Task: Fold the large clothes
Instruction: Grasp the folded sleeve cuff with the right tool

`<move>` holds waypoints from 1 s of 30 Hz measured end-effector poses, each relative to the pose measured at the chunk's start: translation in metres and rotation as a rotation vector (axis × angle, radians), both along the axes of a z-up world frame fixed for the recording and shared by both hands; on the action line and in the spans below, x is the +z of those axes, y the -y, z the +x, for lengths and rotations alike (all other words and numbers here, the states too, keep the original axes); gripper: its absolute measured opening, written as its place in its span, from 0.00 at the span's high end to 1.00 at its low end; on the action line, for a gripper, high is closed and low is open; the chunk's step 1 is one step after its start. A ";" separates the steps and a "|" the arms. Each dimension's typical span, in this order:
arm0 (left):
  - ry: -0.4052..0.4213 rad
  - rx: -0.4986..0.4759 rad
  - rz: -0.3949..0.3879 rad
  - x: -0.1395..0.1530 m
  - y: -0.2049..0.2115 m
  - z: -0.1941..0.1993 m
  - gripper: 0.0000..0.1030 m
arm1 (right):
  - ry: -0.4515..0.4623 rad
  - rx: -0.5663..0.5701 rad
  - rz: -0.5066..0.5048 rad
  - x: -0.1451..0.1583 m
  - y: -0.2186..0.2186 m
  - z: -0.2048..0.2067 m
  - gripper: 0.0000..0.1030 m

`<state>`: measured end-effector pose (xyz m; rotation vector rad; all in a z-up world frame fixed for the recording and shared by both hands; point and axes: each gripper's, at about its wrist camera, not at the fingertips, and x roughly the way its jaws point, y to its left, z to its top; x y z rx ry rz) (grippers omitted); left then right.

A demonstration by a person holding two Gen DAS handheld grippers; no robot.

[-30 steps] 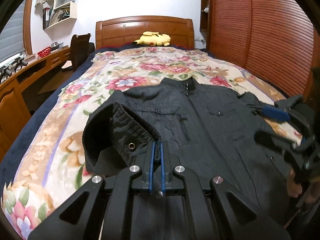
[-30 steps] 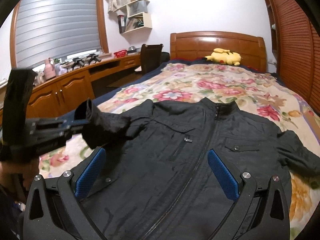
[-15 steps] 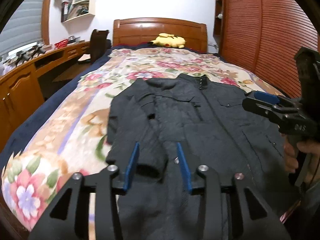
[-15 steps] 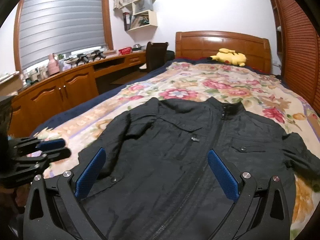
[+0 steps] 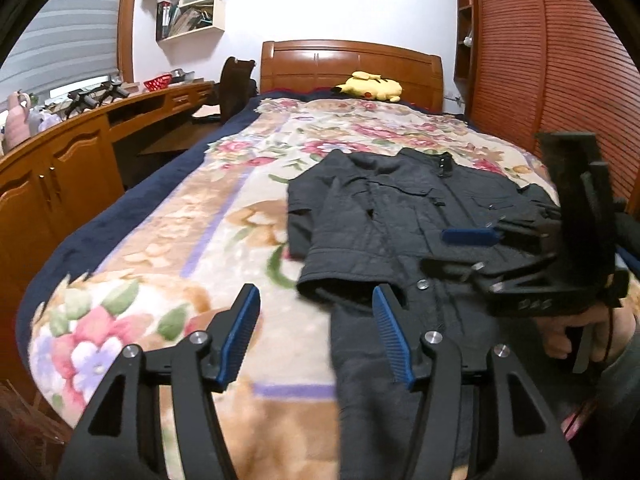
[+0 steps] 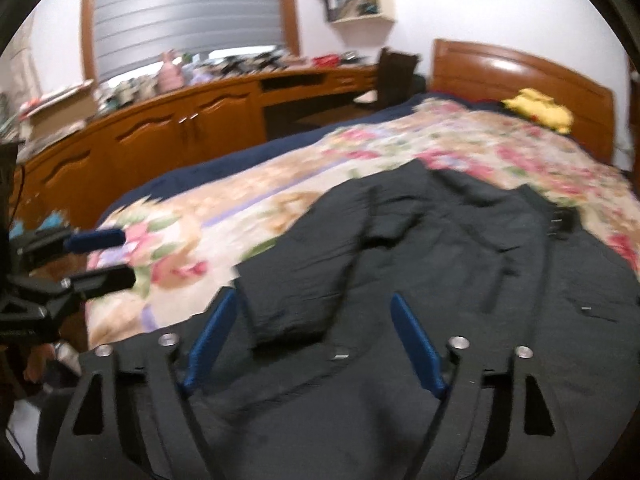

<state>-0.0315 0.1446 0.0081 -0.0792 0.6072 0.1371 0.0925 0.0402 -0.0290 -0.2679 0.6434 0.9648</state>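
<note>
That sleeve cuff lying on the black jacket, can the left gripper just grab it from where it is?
Probably yes. The left gripper is open, and the sleeve cuff lies just ahead of its fingertips on top of the jacket. Nothing sits between them; the right gripper hovers off to the side.

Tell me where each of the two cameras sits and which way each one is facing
Left wrist: on the left gripper, facing up the bed toward the headboard; right gripper and hand show.
Right wrist: on the right gripper, over the jacket, angled toward the desk; left gripper shows.
Shared: jacket, yellow plush.
</note>
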 end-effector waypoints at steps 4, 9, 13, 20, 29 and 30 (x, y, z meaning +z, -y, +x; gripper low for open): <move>0.002 0.024 0.029 0.001 -0.010 -0.014 0.44 | -0.007 0.041 -0.055 -0.018 -0.027 -0.003 0.40; 0.008 0.052 0.028 0.003 -0.024 -0.029 0.44 | -0.022 0.043 -0.109 -0.036 -0.048 0.005 0.47; 0.003 0.068 0.032 0.001 -0.031 -0.035 0.44 | -0.090 0.050 -0.123 -0.050 -0.046 0.015 0.81; 0.008 0.058 0.028 0.001 -0.024 -0.038 0.44 | -0.086 0.029 -0.059 -0.037 -0.027 0.014 0.99; 0.037 -0.005 0.044 0.009 0.012 -0.021 0.44 | -0.057 -0.089 0.064 0.001 0.048 0.032 0.99; 0.036 -0.015 0.044 0.008 0.018 -0.017 0.44 | -0.054 -0.109 0.071 0.004 0.058 0.035 1.00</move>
